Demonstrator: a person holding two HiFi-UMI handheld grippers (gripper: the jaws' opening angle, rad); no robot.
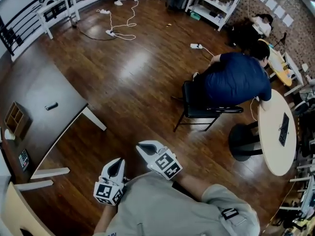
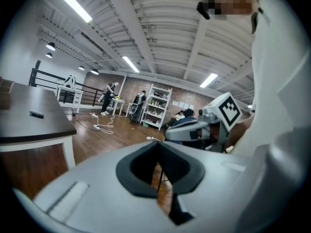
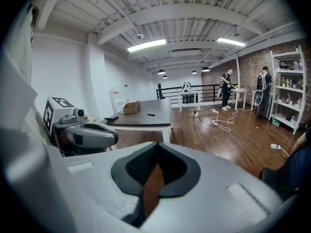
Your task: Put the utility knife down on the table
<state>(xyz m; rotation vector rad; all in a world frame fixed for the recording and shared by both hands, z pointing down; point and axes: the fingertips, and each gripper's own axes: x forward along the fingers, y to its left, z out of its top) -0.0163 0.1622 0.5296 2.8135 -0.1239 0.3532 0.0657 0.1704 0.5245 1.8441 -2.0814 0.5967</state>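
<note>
Hugging both grippers to our chest, well clear of the desk [image 1: 39,90]: left gripper [image 1: 116,167] and right gripper [image 1: 147,150] are closed on nothing. That small dark thing lying flat toward the desk's nearest corner looks like the utility knife [image 1: 51,106], so the job seems done.

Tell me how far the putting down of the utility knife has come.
Looks done: a small dark object, likely the knife, lies on the dark table. In hand: nothing; the left gripper and right gripper are shut and empty, away from the table. Left: apparently nothing.
</note>
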